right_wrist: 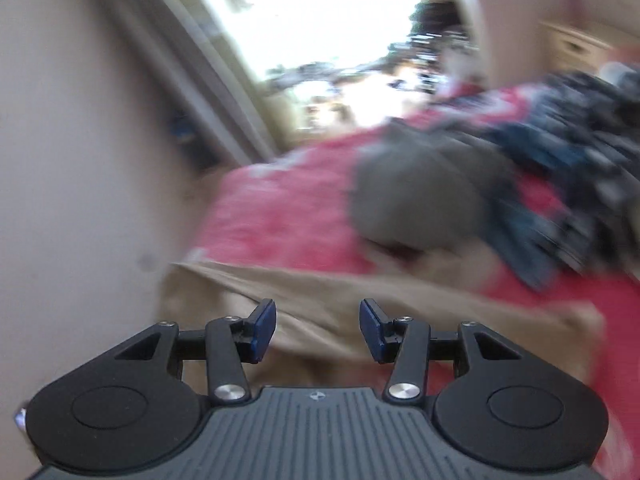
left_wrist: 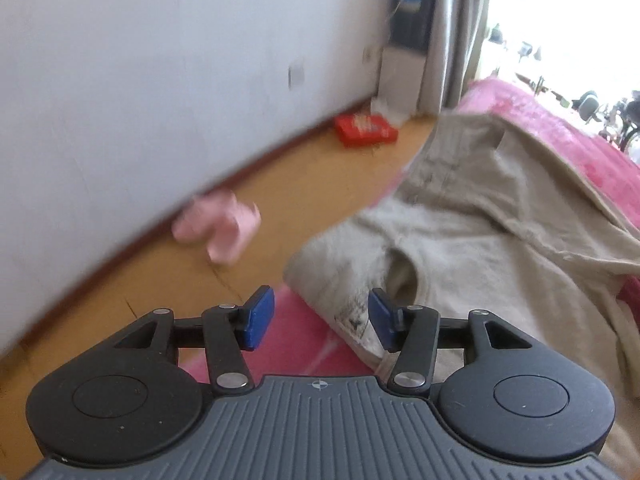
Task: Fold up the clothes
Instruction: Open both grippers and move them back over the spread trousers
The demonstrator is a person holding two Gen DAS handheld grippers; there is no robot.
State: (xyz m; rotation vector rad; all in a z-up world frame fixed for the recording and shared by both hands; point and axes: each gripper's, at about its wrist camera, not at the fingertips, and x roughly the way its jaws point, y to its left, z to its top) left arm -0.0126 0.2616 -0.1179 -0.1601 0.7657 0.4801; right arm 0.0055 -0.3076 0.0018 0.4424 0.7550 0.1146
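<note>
Presently both tools hang empty. Left gripper [left_wrist: 321,318], lower centre of its view: blue pads [left_wrist: 260,317] spread apart, nothing between them; a corner of the beige trousers [left_wrist: 460,232] lies just beyond the gap, with a dark-printed label patch [left_wrist: 352,318] showing there. Right gripper [right_wrist: 318,330], lower centre of its view: jaws likewise parted, nothing held, hovering over a beige band of what looks like the same garment. Outward from the left tool: the trousers sprawl over the pink bedspread [left_wrist: 560,136] from centre to right edge, rumpled, a pocket slit gaping at mid-frame, one edge hanging off the bed side toward the wooden floor [left_wrist: 280,200]. No clean fold line visible; layers overlap loosely, so whether a fold is partly made I cannot tell. Outward from the right tool, heavily blurred: a grey garment [right_wrist: 416,196] bunched at centre right, a dark blue patterned heap [right_wrist: 560,184] at the upper right, both on the bedspread and neither looking folded, though blur limits that call. Judgement: the beige piece does not lie folded, and at least two more items appear to want folding. Floor clutter in the left view: pink slippers [left_wrist: 220,224] at centre left, a red packet [left_wrist: 366,130] by the wall.
</note>
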